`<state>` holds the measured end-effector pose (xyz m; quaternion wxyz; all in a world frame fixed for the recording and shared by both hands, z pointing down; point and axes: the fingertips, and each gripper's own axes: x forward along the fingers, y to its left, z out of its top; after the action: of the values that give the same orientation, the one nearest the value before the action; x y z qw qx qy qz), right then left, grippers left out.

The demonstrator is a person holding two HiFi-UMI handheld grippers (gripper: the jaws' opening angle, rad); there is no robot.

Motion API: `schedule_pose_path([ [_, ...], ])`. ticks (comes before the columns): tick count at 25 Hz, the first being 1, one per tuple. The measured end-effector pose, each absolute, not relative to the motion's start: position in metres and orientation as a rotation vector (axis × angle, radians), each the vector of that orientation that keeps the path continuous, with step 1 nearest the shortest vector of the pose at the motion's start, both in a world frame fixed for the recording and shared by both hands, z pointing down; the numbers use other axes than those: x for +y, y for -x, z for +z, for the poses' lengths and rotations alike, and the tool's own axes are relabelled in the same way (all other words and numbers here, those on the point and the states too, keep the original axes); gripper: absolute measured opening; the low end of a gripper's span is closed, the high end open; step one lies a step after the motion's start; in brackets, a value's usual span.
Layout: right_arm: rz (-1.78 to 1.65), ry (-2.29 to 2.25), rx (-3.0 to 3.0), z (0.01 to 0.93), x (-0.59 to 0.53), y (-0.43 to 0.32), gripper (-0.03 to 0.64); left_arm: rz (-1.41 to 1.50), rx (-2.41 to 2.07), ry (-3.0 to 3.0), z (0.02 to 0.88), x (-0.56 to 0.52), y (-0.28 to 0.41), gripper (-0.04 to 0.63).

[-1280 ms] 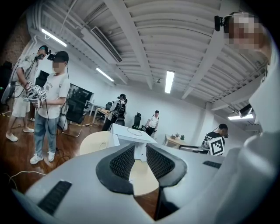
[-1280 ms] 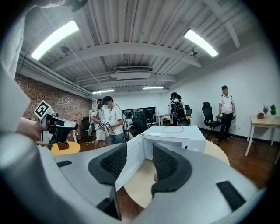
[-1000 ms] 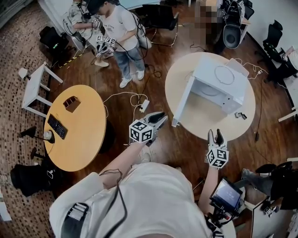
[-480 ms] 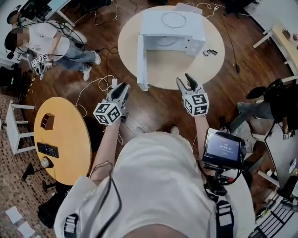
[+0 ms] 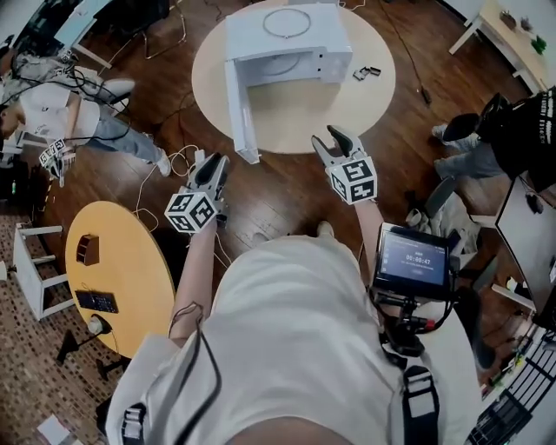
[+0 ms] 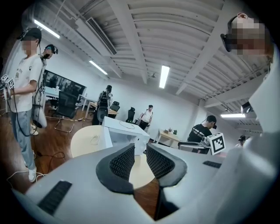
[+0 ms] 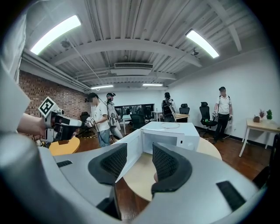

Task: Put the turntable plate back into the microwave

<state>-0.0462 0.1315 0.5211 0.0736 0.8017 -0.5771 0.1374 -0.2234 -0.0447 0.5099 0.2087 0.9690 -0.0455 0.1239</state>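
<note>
Head view, looking steeply down: a pale round table (image 5: 365, 96) stands on the wooden floor straight ahead of me. On it sits a white microwave (image 5: 326, 39) with its door (image 5: 241, 109) swung wide open toward me. The turntable plate (image 5: 284, 22), a clear disc that shows only as a thin ring, lies flat on the microwave's roof. I judge the job not yet begun. The plate has yet to be lifted off the top, brought round to the open front and set down inside.

My left claw (image 5: 211, 174) and right claw (image 5: 334, 139) are held out in front of me, well apart from the plate and touching nothing. Each has its jaws partly spread, with only air between the ribbed pads. A small dark item (image 5: 366, 73) lies on the table to the right of the microwave.

A second ago the table sat off to my right. Now it is centred ahead, and both claws point toward the microwave.
</note>
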Motion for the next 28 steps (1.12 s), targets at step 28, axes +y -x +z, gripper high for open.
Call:
schedule_pose_path([
  [28, 0.456, -2.464, -1.639, 0.522, 0.161, 0.043, 0.172, 0.364, -0.068, -2.663, 0.524, -0.035, 0.223, 0.091],
])
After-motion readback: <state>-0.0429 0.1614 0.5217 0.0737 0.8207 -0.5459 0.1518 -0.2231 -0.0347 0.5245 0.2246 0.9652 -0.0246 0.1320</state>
